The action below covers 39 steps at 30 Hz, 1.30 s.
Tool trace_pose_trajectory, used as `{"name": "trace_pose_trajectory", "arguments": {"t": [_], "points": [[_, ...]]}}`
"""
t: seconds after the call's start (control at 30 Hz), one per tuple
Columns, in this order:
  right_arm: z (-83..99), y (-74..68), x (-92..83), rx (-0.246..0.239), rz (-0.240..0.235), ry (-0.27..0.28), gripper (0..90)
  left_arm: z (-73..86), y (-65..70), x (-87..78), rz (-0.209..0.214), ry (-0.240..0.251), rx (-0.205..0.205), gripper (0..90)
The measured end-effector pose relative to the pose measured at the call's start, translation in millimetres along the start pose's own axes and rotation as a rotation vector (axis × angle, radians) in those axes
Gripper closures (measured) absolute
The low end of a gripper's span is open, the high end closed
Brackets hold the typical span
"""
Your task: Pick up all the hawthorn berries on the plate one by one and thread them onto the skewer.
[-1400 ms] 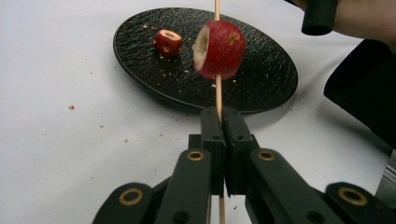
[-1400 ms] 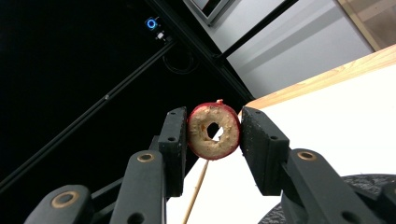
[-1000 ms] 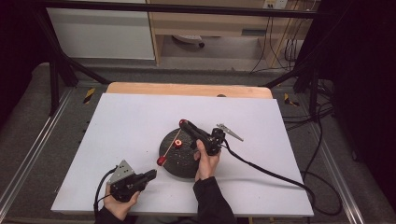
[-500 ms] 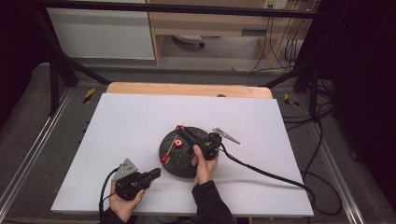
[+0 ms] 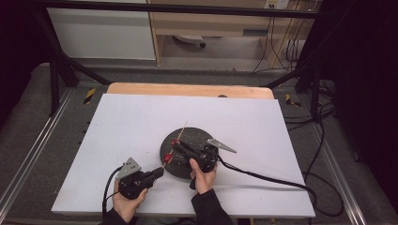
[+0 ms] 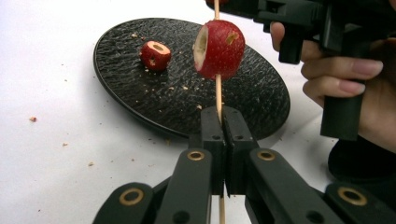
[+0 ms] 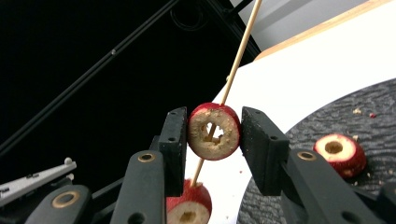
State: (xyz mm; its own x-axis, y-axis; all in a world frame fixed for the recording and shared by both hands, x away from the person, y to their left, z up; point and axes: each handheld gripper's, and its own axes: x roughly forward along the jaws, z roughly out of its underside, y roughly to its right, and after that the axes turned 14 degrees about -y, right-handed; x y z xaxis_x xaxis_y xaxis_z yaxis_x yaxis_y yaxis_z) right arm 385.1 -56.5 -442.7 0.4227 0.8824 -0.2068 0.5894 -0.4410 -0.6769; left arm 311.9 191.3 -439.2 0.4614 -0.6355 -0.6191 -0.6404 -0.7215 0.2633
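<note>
Both tongs [image 6: 219,123] [image 7: 214,135] clamp the skewer [image 6: 218,91].

A lab recording bay: white tabletop [image 5: 141,122] ringed by black frame bars [image 5: 178,8], cables [image 5: 324,140] trailing beside it.

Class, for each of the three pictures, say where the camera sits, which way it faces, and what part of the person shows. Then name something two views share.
High view: above the person's side, looking forward and down on the table; both forearms show.
Left gripper view: on the left hand-held gripper, looking along the skewer at the black plate; the other hand shows.
Right gripper view: on the right hand-held gripper, which clamps a fruit slice; nothing of the person's body shows.
Shared: skewer, plate.
</note>
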Motion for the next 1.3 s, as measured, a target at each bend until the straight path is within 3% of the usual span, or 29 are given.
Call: {"name": "trace_pose_trajectory", "arguments": {"t": [0.57,0.93,1.17,1.3], "points": [[12.4,-4.3,-0.9,-0.023,0.018,-0.043,61.4,0.4,-0.7,0.5,0.006,-0.016,0.014,88.4],[1.6,-6.2,-11.7,-0.094,0.101,-0.093,38.3,3.2,-14.5,-12.8,-0.031,-0.019,0.025,88.4],[-11.5,-4.3,-17.5,-0.155,0.173,-0.169,25.2,5.1,-29.5,-26.0,-0.064,-0.046,0.016,88.3],[-19.7,-2.1,-20.3,-0.185,0.213,-0.211,19.9,5.3,-31.1,-27.7,-0.080,-0.060,0.038,88.3]]}}
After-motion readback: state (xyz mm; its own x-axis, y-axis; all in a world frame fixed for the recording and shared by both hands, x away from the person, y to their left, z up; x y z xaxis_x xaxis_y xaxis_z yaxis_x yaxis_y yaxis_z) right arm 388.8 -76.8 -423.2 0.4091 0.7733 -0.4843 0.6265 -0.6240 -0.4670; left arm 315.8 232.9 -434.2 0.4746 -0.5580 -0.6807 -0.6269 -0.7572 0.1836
